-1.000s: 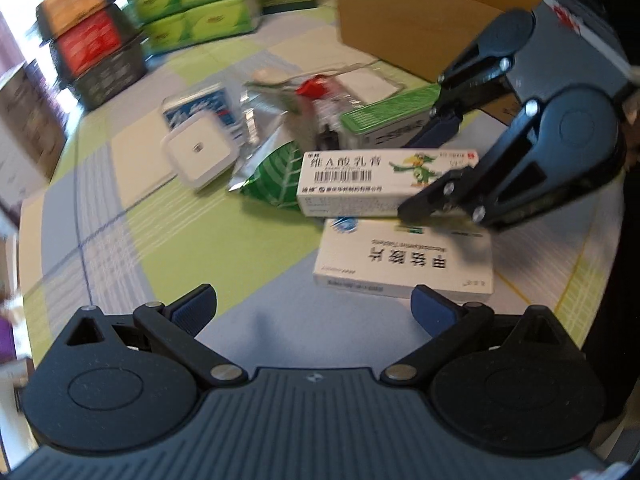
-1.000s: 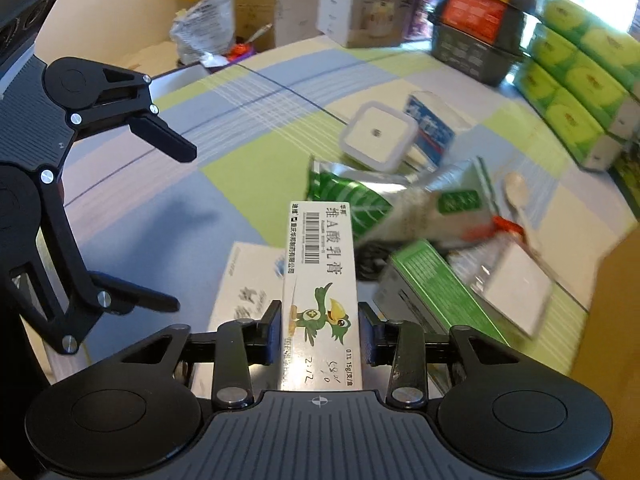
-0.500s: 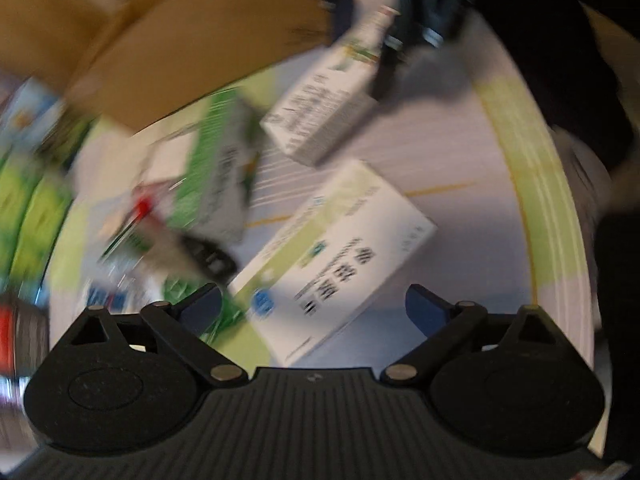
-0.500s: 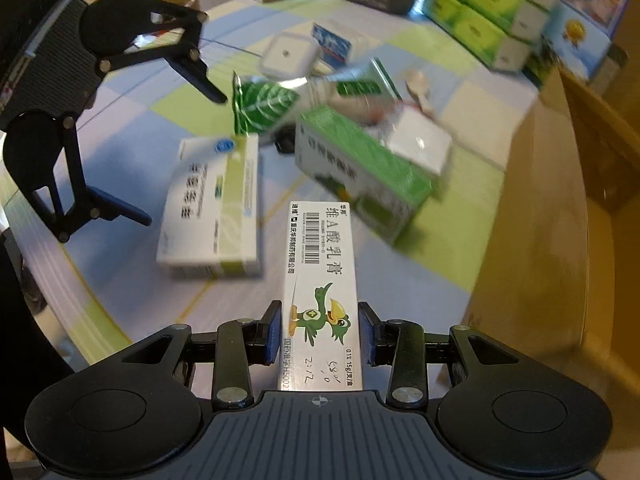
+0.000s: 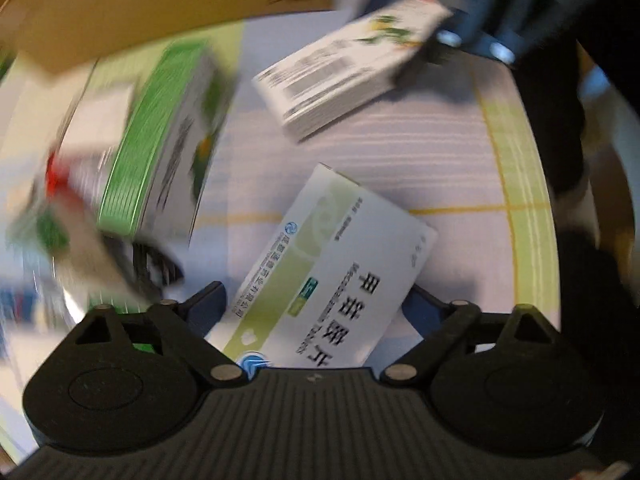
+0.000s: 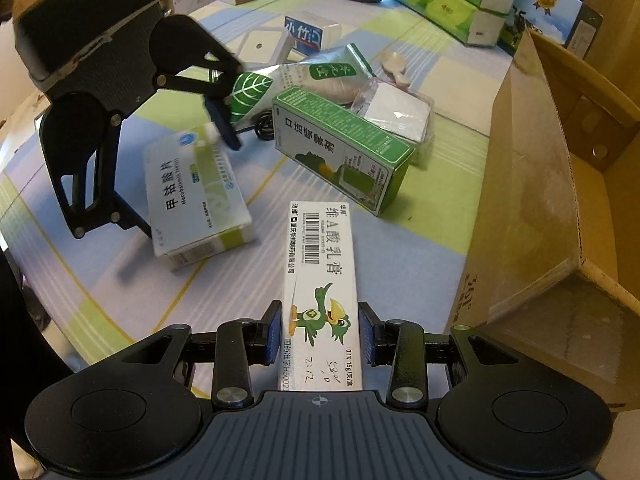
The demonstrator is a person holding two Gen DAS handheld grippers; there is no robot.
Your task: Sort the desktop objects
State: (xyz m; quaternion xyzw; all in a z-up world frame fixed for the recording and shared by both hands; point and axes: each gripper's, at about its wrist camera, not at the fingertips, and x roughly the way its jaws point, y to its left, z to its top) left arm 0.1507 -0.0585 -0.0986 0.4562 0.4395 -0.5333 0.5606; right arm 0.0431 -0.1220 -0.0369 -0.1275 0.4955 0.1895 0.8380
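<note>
My right gripper is shut on a long white ointment box with a green cartoon bird, held above the checked tablecloth beside the cardboard box. In the left wrist view that ointment box hangs at the top with the right gripper behind it. My left gripper is open and straddles a white-and-green tablet box lying on the cloth. The right wrist view shows the left gripper around this tablet box. A green carton lies just beyond.
Behind the green carton lie a leaf-print foil pouch, a bagged white item, a spoon, a white square device and a blue-and-white box. Green tissue packs line the back. The table edge curves at the left.
My left gripper has swung round and come down over the tablet box, which now sits between its open fingers. The right gripper has carried the ointment box up and toward the cardboard box.
</note>
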